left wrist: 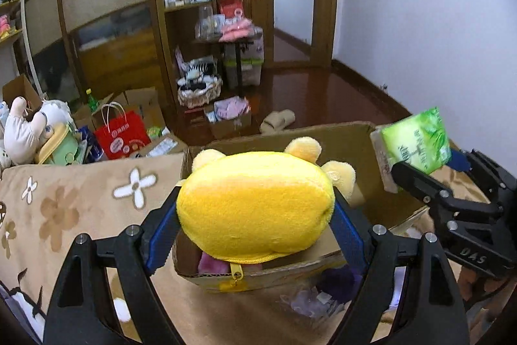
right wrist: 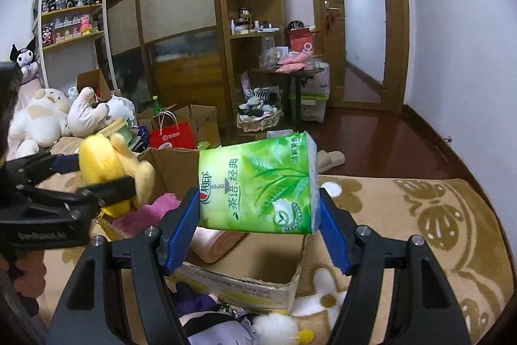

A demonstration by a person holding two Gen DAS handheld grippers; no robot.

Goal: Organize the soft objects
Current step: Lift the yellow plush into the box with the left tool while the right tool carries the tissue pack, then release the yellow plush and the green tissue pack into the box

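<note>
The left gripper [left wrist: 255, 215] has its blue-padded jaws clamped on either side of a round yellow plush toy with pale ears and a zip along its underside [left wrist: 255, 202], holding it in the air above the open brown cardboard box [left wrist: 342, 138]. To its right, the right gripper [right wrist: 258, 215] pinches a green plastic-wrapped pack of tissues [right wrist: 258, 186] between its own blue pads, held level over the same box and tilted slightly.

The tissue wrapper shows tea leaves, Chinese characters and the word "OPEN". The black body of the right gripper reads "DAS" in the left wrist view.

Inside the box lie a pink fluffy cloth [right wrist: 145, 212] and a pale pink roll [right wrist: 213, 244]. The box rests on a tan blanket with flower patterns [right wrist: 420, 215]. Beyond it stand a red paper gift bag [left wrist: 121, 134] and a heap of white stuffed animals [right wrist: 48, 115].
</note>
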